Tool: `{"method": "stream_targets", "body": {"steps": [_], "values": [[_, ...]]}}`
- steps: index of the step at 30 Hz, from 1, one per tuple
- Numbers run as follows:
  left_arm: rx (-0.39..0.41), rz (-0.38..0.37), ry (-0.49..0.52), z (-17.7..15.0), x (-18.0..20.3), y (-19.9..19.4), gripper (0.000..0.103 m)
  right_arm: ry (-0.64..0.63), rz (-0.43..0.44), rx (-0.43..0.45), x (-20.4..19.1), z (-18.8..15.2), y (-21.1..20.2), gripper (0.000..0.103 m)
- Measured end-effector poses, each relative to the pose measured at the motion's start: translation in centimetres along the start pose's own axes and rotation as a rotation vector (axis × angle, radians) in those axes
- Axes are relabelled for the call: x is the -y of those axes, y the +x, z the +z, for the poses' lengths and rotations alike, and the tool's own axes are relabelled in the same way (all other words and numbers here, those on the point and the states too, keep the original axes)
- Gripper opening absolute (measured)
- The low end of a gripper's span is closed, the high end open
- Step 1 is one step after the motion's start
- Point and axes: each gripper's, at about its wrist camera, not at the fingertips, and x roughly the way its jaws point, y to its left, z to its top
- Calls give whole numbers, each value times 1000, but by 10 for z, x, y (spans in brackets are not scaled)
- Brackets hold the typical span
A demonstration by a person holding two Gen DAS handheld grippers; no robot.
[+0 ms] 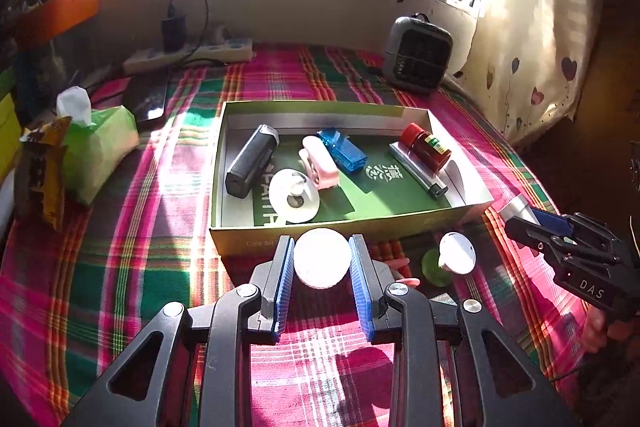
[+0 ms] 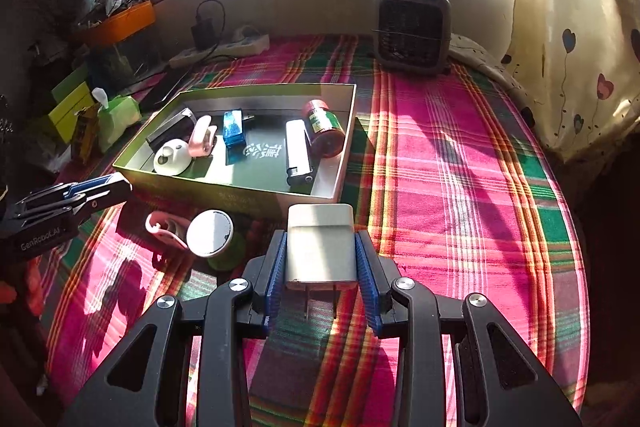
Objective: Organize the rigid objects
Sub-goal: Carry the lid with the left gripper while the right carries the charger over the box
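Left tool [image 1: 322, 261] clamped on white cap [image 1: 322, 258], right tool [image 2: 321, 255] on plug adapter [image 2: 321, 247].

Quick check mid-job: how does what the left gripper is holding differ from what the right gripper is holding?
The left gripper is shut on a white round cap, disc-shaped with a ribbed edge; the right gripper is shut on a white plug adapter, a rounded block. The adapter has two metal prongs pointing back toward the camera; the cap shows none. Both are white, rigid, clamped between blue fingers, and held just short of the green box.
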Motion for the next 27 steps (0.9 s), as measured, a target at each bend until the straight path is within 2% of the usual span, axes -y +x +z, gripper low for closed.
{"method": "stream_targets", "body": {"steps": [13,27], "values": [[2,-61,3,20,4,9,26,-30,43,18,-13,24,4,35],[-24,-89,-4,38,6,36,27,-47,92,-12,-17,52,35,35]]}}
